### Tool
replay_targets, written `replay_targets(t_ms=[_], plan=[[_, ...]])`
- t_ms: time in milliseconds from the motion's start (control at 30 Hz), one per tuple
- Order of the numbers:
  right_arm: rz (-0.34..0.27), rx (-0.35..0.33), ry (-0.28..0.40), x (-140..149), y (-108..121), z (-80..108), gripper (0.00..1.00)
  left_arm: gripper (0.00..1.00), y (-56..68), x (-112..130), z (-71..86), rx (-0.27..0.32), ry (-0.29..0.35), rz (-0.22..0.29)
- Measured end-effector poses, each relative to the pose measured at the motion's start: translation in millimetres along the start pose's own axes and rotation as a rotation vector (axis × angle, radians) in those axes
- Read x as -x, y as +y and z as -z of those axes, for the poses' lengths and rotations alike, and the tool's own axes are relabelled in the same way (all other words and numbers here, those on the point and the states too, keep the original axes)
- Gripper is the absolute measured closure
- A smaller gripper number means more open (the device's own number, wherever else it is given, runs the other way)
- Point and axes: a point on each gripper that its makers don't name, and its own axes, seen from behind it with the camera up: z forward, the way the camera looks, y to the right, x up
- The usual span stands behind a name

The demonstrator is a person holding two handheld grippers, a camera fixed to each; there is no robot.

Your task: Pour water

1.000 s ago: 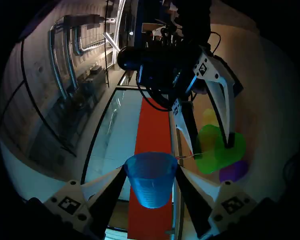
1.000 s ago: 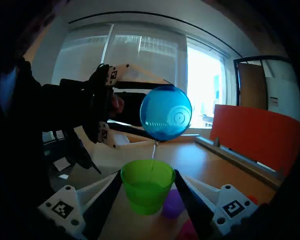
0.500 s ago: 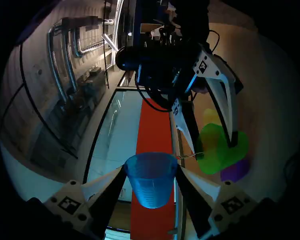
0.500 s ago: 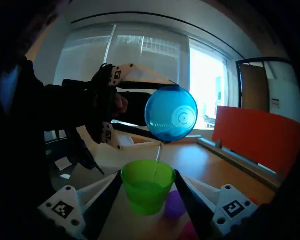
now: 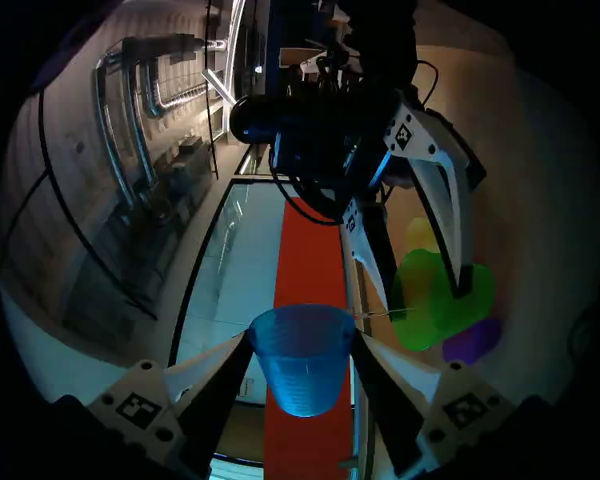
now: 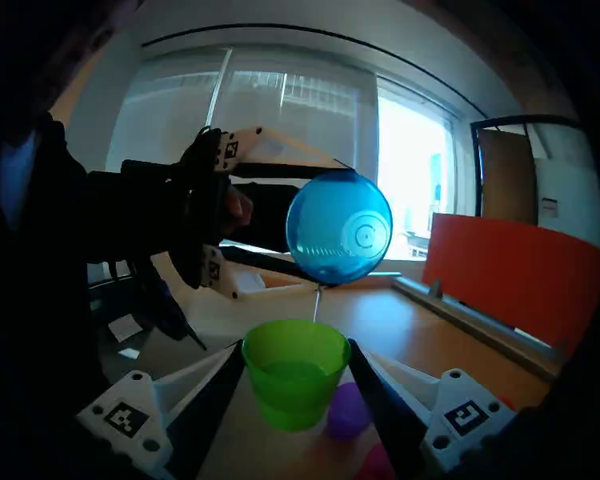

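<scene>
In the left gripper view, my left gripper [image 5: 302, 340] is shut on a blue translucent cup [image 5: 302, 360]. The right gripper view shows that blue cup [image 6: 338, 228] tipped on its side, bottom toward the camera, with the left gripper [image 6: 324, 224] and a dark-sleeved hand behind it. A thin thread of water [image 6: 317, 304] hangs from its lower rim. Directly under it is a green cup [image 6: 296, 380], upright and partly filled, with my right gripper [image 6: 296, 360] shut on it. Farther off in the left gripper view, the right gripper [image 5: 428, 302] holds the green cup [image 5: 436, 300].
A purple cup [image 6: 344, 410] stands on the wooden table [image 6: 428, 336] just behind the green cup, with a pink object [image 6: 376, 464] near it. An orange partition [image 6: 516, 272] runs along the table's right side. Bright windows are behind. The person's dark body is at the left.
The stream from the blue cup has thinned to a short thread. The blue cup shifted slightly. The green cup stays where it was, with its water a little higher.
</scene>
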Motion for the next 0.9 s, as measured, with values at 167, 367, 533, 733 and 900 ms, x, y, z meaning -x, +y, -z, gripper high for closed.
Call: replay_targets(t_ms=[167, 367, 533, 733, 900], plan=[[-0.001, 0.001, 0.002, 0.0, -0.1, -0.3, 0.06, 0.14, -0.3, 0.3, 0.1, 0.000, -0.001, -0.002], [0.000, 0.002, 0.000, 0.0, 0.0, -0.6, 0.06, 0.15, -0.5, -0.4, -0.4, 0.000, 0.000, -0.005], [0.002, 0.002, -0.001, 0.6, -0.5, -0.5, 0.06, 0.15, -1.2, -1.0, -0.3, -0.001, 0.000, -0.009], [0.001, 0.004, 0.001, 1.3, 0.7, 0.3, 0.06, 0.14, -2.3, -1.5, 0.0, -0.005, 0.001, -0.016], [0.001, 0.007, 0.000, 1.8, 1.7, 0.8, 0.06, 0.15, -1.6, -1.5, 0.0, -0.002, 0.003, -0.027]])
